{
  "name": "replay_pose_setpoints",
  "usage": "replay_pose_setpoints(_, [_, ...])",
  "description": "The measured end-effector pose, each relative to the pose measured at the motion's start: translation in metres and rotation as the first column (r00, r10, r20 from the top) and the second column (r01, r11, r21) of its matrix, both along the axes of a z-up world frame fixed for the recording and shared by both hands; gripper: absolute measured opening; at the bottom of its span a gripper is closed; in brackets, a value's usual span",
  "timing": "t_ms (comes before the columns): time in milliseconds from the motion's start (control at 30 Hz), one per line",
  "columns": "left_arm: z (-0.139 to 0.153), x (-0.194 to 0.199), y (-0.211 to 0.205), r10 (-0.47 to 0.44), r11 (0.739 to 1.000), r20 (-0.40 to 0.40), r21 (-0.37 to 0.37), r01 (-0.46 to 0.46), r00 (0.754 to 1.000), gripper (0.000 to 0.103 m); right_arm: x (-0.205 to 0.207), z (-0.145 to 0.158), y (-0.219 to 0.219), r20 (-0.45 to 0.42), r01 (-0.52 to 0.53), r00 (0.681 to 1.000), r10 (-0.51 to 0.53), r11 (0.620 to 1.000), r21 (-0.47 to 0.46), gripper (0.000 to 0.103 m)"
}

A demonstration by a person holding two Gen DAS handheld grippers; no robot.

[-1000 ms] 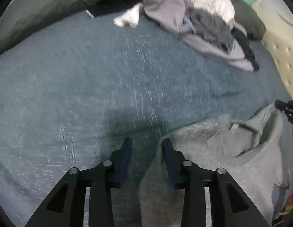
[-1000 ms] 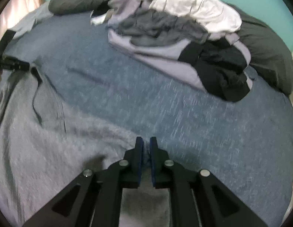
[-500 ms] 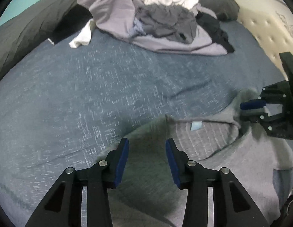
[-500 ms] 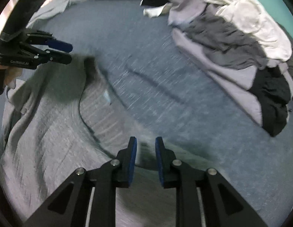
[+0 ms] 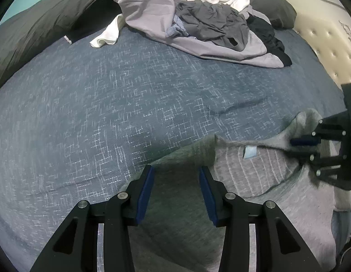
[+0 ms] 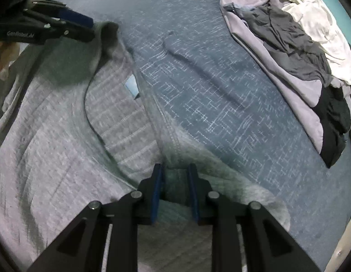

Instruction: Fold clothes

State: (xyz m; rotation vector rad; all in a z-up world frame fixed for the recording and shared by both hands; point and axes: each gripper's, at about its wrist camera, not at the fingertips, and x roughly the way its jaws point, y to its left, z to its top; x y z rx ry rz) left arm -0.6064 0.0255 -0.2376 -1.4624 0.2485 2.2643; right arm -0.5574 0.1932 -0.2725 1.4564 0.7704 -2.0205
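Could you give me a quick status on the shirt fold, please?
Left gripper and right gripper open, over grey shirt. Shirt flat on bed, collar up. Laundry pile beyond.

Both wrist views low over grey shirt (image 5: 254, 170), facing clothes pile (image 6: 288, 29)

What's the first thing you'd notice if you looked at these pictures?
The grey shirt lies spread out on the blue bedspread, close in front, with the left gripper and the right gripper both open over it. Farther back sits a messy pile of clothes, white, lilac, grey and black.
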Motion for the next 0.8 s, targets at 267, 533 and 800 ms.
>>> replay_pose_setpoints(267, [0.003,-0.001,-0.008,0.018,1.000,-0.023,0.009,-0.018,1.000,0.045,-0.023,0.029,0.008,-0.073,0.089,0.993,-0.095,0.993,-0.074,0.003])
replay_pose_setpoints(533, [0.006,-0.003,-0.016,0.027,1.000,-0.030,0.004,-0.027,0.999,0.045,-0.071,0.026,0.015,0.008,0.251,0.967,-0.254,0.952,-0.174,0.003])
replay_pose_setpoints(800, [0.007,-0.006,-0.020,0.033,0.999,-0.036,0.004,-0.033,0.999,0.045,-0.102,0.020,0.036,0.069,0.386,0.922,-0.382,0.883,-0.267,0.000])
